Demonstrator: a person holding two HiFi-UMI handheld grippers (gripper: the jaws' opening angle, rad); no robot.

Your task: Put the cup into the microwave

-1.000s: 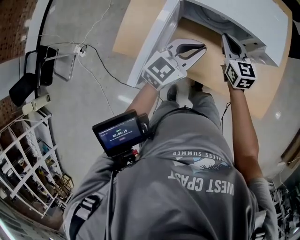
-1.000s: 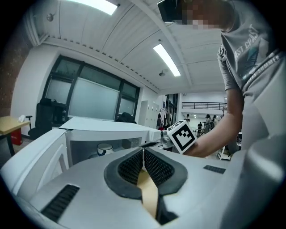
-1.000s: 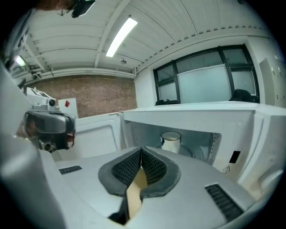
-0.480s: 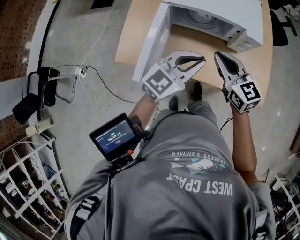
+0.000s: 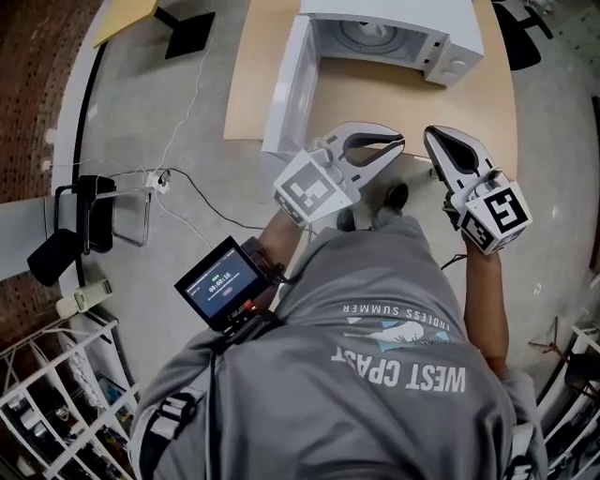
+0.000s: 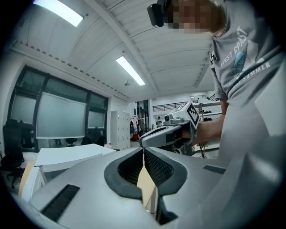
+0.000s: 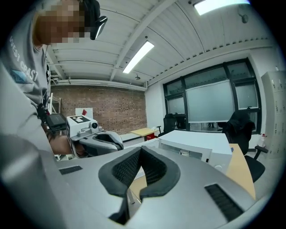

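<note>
A white microwave [image 5: 394, 14] stands on the wooden table [image 5: 375, 89] with its door [image 5: 286, 84] swung open to the left. In the right gripper view the microwave [image 7: 196, 143] shows its open cavity, with a small pale thing inside that I cannot make out; no cup shows clearly. My left gripper [image 5: 401, 142] hangs over the table's near edge, shut and empty. Beside it my right gripper [image 5: 429, 133] is shut too, with nothing in it. The left gripper [image 6: 143, 150] and the right gripper [image 7: 140, 150] both have their pads meeting.
On the grey floor to the left lie cables [image 5: 187, 178] and a black chair [image 5: 80, 220]. A wire rack [image 5: 56, 403] stands at lower left. A small screen [image 5: 220, 281] hangs at the person's chest. Another black chair [image 5: 516, 33] sits at upper right.
Both grippers have drawn back from the microwave's front to the table's near edge. The microwave now lies higher and farther off in the head view.
</note>
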